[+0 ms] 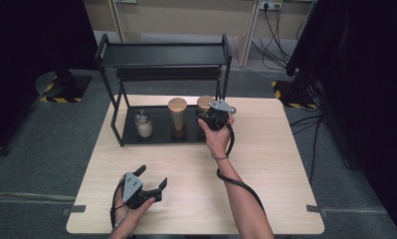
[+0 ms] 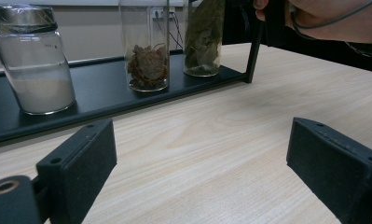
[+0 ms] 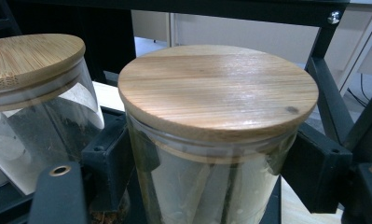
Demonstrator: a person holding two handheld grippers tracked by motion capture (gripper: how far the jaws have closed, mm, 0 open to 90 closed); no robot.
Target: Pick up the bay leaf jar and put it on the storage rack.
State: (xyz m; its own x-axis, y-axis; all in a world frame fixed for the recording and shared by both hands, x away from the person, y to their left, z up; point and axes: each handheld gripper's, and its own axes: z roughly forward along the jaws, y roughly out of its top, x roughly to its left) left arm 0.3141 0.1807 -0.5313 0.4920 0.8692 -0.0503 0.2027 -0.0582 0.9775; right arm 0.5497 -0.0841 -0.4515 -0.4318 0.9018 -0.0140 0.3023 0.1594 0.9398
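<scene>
A glass jar of green leaves with a wooden lid [image 1: 204, 103] stands at the right end of the black rack's lower tray [image 1: 161, 135]. My right gripper [image 1: 205, 116] is shut on it. In the right gripper view the black pads [image 3: 110, 161] press both sides of the glass just under the lid [image 3: 216, 88]. From the left gripper view the leaf jar [image 2: 202, 42] rests with its base on the tray. My left gripper [image 1: 152, 176] lies open on the table near the front left, with bare wood between its fingers [image 2: 83, 156].
A wooden-lidded jar of brown pieces [image 1: 177, 118] stands in the middle of the tray, and a metal-topped jar of white powder [image 1: 144, 124] at its left. The rack's upper shelf [image 1: 163, 55] overhangs the jars. A rack post [image 3: 333, 93] stands close to the right of the held jar.
</scene>
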